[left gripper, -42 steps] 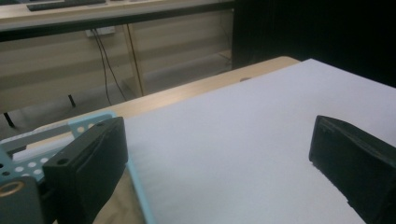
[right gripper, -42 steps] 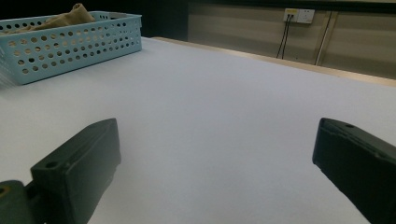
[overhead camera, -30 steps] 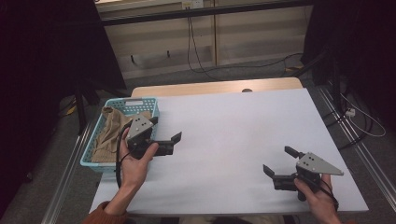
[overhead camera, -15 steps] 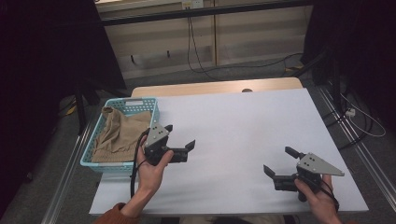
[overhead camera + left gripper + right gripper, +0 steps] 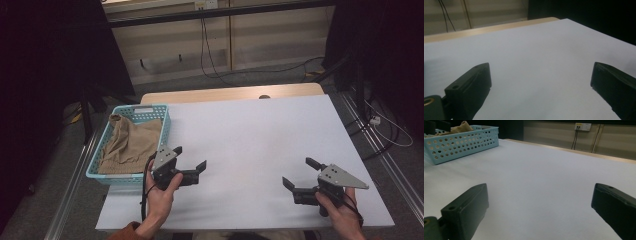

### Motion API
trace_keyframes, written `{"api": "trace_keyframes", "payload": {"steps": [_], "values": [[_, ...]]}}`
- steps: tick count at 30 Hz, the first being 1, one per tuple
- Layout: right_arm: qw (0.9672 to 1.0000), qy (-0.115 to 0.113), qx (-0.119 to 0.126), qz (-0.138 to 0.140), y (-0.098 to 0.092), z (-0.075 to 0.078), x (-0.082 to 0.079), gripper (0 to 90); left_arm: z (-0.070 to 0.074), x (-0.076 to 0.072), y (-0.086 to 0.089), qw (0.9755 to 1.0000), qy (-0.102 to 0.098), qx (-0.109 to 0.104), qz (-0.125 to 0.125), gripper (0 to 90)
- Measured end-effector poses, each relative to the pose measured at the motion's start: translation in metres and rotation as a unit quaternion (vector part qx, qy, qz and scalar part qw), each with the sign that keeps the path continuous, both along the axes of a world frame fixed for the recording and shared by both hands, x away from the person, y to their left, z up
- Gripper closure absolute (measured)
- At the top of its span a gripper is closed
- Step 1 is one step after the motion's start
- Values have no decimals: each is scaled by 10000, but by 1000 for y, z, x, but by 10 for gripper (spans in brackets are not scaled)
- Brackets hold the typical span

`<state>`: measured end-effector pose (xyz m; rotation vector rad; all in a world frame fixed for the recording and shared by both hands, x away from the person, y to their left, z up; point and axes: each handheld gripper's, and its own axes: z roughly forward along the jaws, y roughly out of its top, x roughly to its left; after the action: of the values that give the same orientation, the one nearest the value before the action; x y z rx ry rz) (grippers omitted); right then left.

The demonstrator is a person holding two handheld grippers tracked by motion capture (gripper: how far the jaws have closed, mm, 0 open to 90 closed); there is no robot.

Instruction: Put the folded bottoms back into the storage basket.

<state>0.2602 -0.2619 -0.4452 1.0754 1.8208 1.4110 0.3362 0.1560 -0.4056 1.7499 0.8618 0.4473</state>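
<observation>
High view first: we hold the left gripper [image 5: 189, 163] just off the near right corner of the turquoise basket [image 5: 165, 121], low over the white table [image 5: 260, 135], with its jaws spread wide and nothing between them. The tan cloth [image 5: 127, 145] lies crumpled inside the basket, filling most of it and bunched up toward the far left corner; it is the thing nearest our left hand [image 5: 159, 192], so we judge it to be what the work concerns. Our gripper points away from the basket, across the bare tabletop, so it is not lined up on the cloth.

We keep the right gripper [image 5: 300, 175] well apart, near the near right edge of the table, jaws equally wide and holding nothing. It sits low and level, which reads to us as a parked, ready pose that leaves the middle of the table free.

Left gripper view gives us both black jaws rising at the bottom corners with only white surface between them. Right gripper view has the same wide gap, and beyond it the perforated basket [image 5: 461, 143] with a fold of the cloth [image 5: 459, 128] poking above its rim.

We judge that open jaws suit a cloth grab: soft, heaped fabric needs a broad bite to catch a fold.
</observation>
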Motion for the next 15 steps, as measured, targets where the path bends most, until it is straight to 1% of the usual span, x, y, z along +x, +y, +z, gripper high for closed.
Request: {"api": "trace_keyframes", "payload": {"steps": [2,4,5,6,8,10,11,12,13,14,15], "values": [[10000,-6,14,-23,-1,0,0,14,-2,-6,4,9997,-187,158,50,33],[10000,-11,25,-41,-1,1,-1,13,-6,-11,6,9992,-295,287,17,33],[10000,-29,23,-38,-1,1,-1,13,-8,-14,8,9990,-314,332,-10,33],[10000,-30,26,-38,-1,1,-1,13,-10,-16,10,9991,-298,307,35,33],[10000,-36,27,-53,-1,1,-2,13,-13,-18,13,9988,-289,372,135,34],[9999,-14,59,-81,-1,2,-2,13,-10,-18,14,9973,-415,527,301,39],[9999,0,62,-114,-1,2,-2,13,-8,-18,15,9970,-482,465,400,40],[9999,24,81,-135,-1,2,-2,14,-7,-17,16,9976,-469,321,386,40],[9999,24,107,-119,-1,2,-2,13,-7,-16,17,9982,-396,218,384,40],[9998,21,142,-128,-2,2,-2,10,-9,-16,16,9984,-339,212,395,39],[9998,16,129,-136,-2,2,-2,11,-10,-15,14,9983,-313,334,348,39]]}}
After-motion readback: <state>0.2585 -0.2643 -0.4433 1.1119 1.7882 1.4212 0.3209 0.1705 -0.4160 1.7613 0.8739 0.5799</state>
